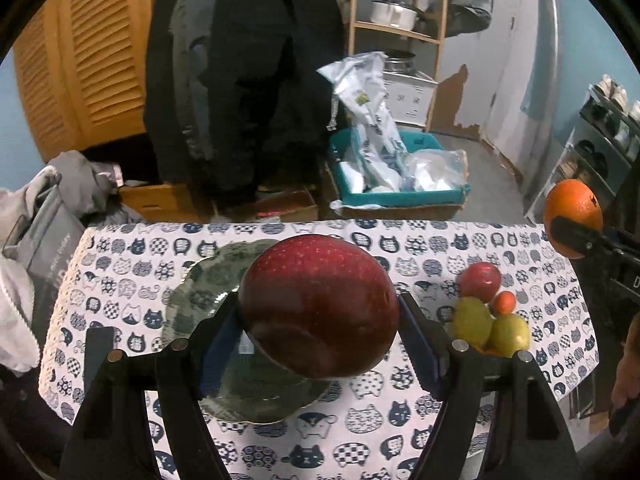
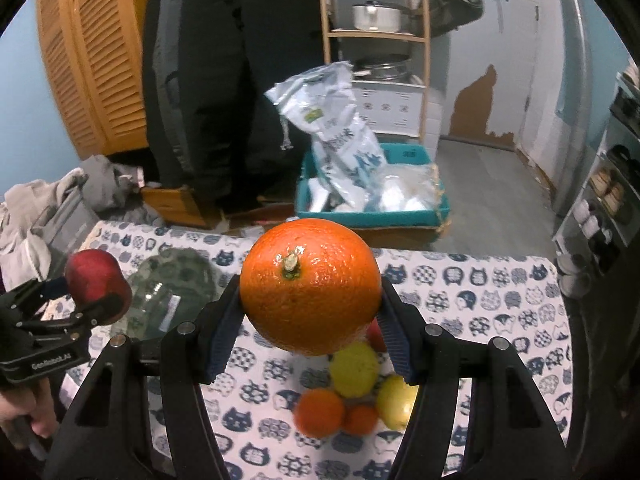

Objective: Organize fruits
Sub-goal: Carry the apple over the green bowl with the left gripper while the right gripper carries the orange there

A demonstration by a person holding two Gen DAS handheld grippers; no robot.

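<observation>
Over the cat-print counter (image 1: pixel 400 412) I keep left jaws clamped on the red apple (image 1: pixel 318 306), right jaws on the orange (image 2: pixel 310 286), then lower each gently onto the green glass plate (image 1: pixel 200 292).

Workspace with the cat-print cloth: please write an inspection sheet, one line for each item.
Surface: table under white cat-print cloth.
Job's things: large red apple, large orange, empty green glass plate; pile of loose fruit on the cloth: yellow lemons, small oranges, a red one.
Clutter: nothing seen on the table.
Grippers: left gripper shut on the apple above the plate; right gripper shut on the orange above the pile.
Cables: nothing seen.
Surroundings: dark hanging coat, teal box of bags, wooden shelf with metal pot.
</observation>
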